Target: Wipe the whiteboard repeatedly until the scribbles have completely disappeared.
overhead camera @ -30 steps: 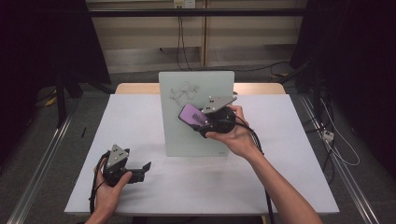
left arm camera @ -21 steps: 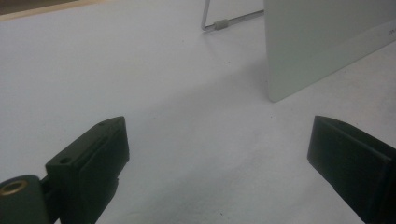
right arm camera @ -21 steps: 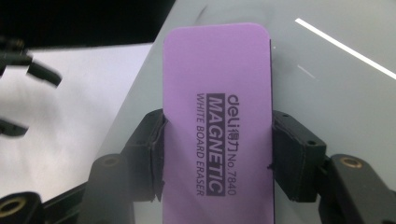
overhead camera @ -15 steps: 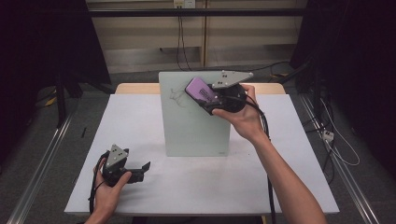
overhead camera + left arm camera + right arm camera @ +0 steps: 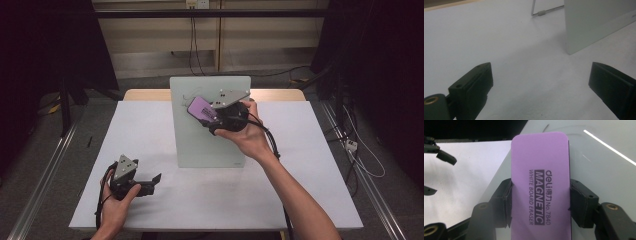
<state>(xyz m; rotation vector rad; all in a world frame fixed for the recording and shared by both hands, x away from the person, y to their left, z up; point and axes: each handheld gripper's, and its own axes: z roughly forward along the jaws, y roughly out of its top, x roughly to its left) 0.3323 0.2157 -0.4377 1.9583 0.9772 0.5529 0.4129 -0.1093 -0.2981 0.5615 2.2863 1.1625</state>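
The step in hand looks like wiping marker scribbles off the upright pale green-white rectangular whiteboard [image 5: 210,145], which stands on its wire prop in the middle of the white table [image 5: 300,190]. The right gripper [image 5: 209,119] is clenched on a flat purple foam whiteboard eraser [image 5: 201,108] with rounded corners, its black jaws pressing the eraser's two long edges, and it holds the eraser against the board's upper part, just beside faint grey pen lines [image 5: 185,97] near the top left corner. In the right gripper view the eraser [image 5: 540,185] shows dark printed lettering, "MAGNETIC WHITE BOARD ERASER", on its clean back; the wiping face is turned towards the board and hidden. The left gripper [image 5: 150,182] rests low on the table near the front left, its jaws spread wide with nothing between them, well apart from the board. The next move, as I judge it, calls for sliding the eraser flat across the remaining lines without tipping the board backwards
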